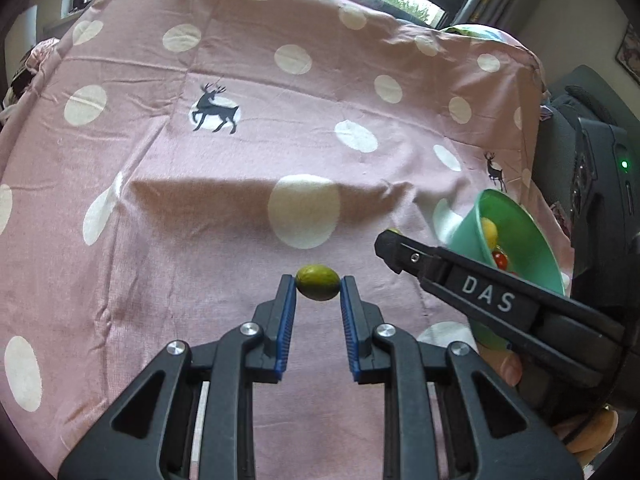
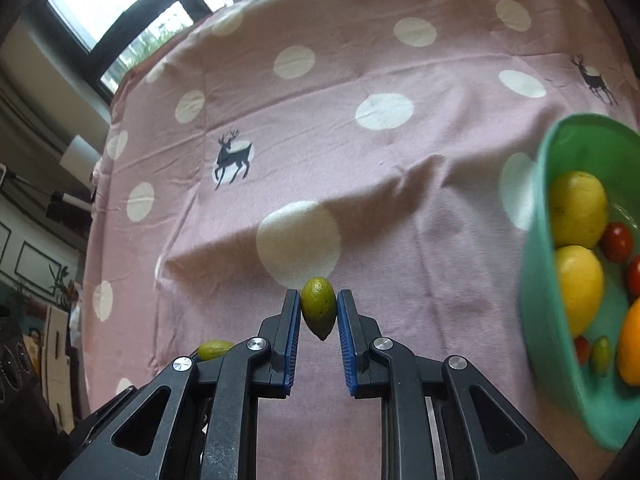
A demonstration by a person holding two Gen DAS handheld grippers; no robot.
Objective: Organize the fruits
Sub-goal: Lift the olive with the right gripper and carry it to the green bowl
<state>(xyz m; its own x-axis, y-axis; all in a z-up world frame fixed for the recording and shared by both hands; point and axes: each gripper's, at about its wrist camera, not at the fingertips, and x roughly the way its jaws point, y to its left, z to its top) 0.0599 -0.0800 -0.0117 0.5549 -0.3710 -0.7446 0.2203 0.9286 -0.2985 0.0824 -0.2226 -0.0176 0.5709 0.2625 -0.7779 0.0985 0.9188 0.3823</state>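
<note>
My left gripper (image 1: 318, 286) is shut on a small green lime (image 1: 318, 282), held sideways between its blue pads above the cloth. My right gripper (image 2: 319, 304) is shut on another green lime (image 2: 318, 307), held upright. The right gripper's black body (image 1: 486, 292) crosses the left wrist view at the right. A mint green bowl (image 2: 538, 300) at the right holds two yellow lemons (image 2: 578, 208), an orange, small red tomatoes and a small lime. The bowl also shows in the left wrist view (image 1: 466, 236). The left gripper's lime (image 2: 214, 349) peeks out at lower left in the right wrist view.
A pink tablecloth (image 1: 240, 200) with white dots and deer prints covers the table. Windows run along the far edge. Dark equipment with a green light (image 1: 624, 165) stands beyond the table's right edge.
</note>
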